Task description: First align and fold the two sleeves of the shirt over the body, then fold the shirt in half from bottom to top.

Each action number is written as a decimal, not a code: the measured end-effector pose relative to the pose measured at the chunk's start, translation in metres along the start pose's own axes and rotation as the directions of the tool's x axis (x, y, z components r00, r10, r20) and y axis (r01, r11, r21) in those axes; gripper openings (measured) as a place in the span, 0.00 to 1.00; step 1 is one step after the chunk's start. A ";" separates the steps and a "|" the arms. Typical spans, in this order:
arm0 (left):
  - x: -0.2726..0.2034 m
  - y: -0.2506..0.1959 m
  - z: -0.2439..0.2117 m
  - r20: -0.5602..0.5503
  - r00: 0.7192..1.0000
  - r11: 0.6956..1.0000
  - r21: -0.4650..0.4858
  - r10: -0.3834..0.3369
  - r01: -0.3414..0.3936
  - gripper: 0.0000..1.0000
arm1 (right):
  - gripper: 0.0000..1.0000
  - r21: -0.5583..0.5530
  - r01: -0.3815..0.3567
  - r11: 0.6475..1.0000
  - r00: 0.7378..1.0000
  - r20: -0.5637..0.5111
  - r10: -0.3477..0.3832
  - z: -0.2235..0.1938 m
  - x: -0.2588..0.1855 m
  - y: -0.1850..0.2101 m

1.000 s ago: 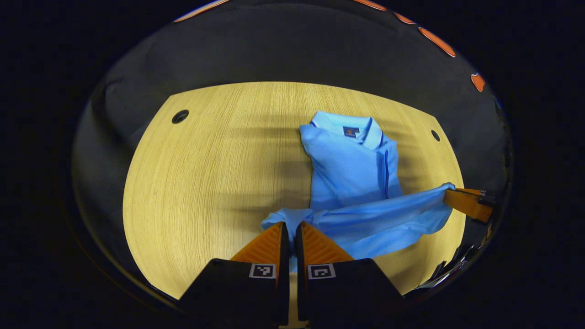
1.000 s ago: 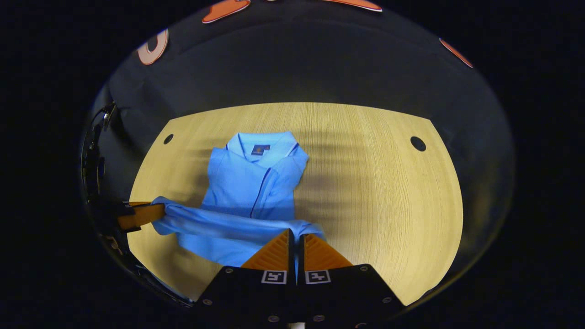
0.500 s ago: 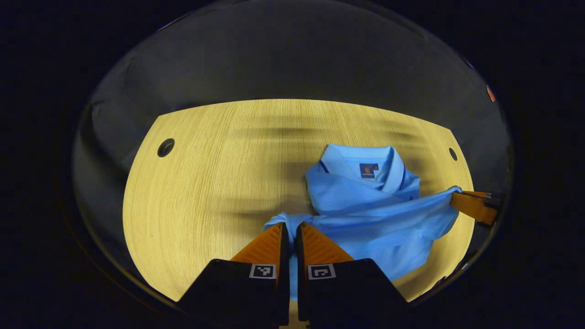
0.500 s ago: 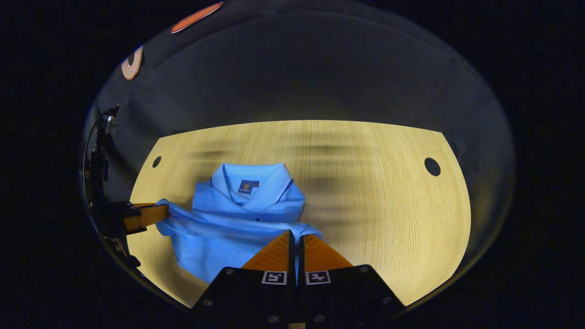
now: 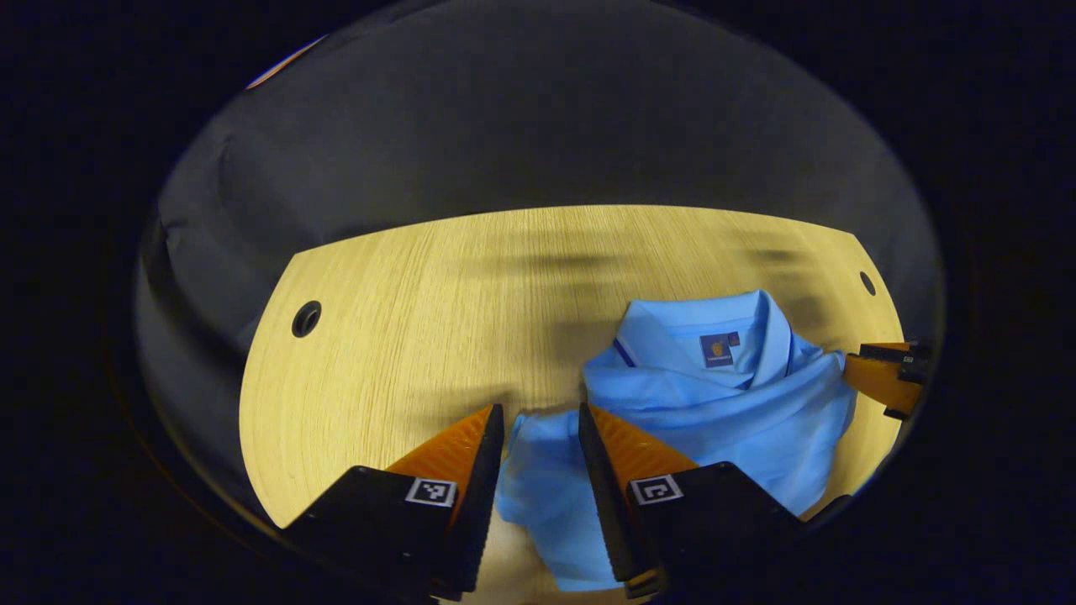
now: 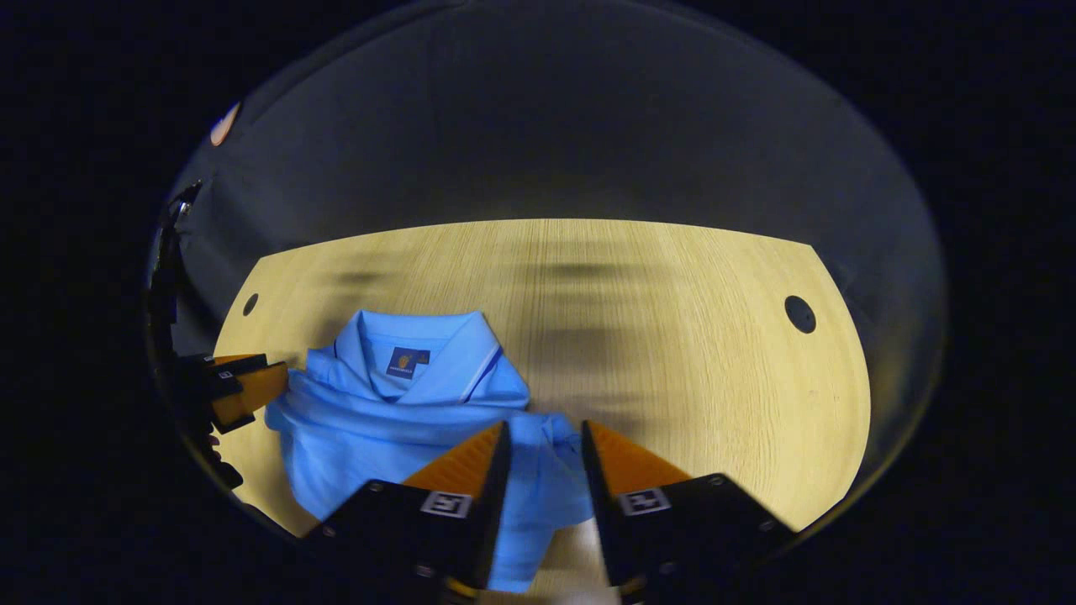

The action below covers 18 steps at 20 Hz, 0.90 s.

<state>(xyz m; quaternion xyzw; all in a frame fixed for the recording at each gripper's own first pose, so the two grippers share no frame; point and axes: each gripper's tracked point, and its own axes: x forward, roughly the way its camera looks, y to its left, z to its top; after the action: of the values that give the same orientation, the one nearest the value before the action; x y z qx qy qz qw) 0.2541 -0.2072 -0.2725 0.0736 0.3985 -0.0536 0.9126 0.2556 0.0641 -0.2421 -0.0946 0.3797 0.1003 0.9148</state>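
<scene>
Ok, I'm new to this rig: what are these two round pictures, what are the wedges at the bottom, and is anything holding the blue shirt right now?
Each picture comes from a fisheye camera riding on a hand-held two-finger gripper, looking forward along its fingers. The wedges at the bottom are that gripper's own fingers.

In the left gripper view the left gripper stands open, with shirt cloth lying in the gap between its fingers. The right gripper view shows the right gripper open in the same way over the other bottom corner. So neither is clamped on the cloth.

On the wooden table lies the blue polo shirt, collar away from the cameras, its lower part folded up towards the collar. The small object at the edge of each picture is the other gripper, seen farther off. The table has round holes near its corners.
</scene>
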 end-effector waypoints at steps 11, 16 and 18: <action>-0.136 0.037 0.067 0.324 0.944 0.998 -0.024 0.065 -0.061 1.00 | 0.99 0.014 -0.003 1.000 0.972 0.235 -0.001 0.046 -0.108 0.007; -0.213 0.051 0.064 0.431 0.901 0.997 -0.081 0.051 -0.018 1.00 | 0.99 0.005 -0.002 1.000 0.930 0.367 0.000 0.050 -0.185 0.023; -0.242 0.058 0.058 0.482 0.874 0.997 -0.075 0.065 -0.033 1.00 | 0.99 0.000 0.010 1.000 0.911 0.413 -0.009 0.045 -0.213 0.026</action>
<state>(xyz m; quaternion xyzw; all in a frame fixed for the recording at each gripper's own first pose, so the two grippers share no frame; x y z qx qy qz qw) 0.1407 -0.1509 -0.0501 0.0388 0.1574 -0.0343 0.9862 0.1318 0.0765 -0.0614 -0.0739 0.1772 0.1140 0.9748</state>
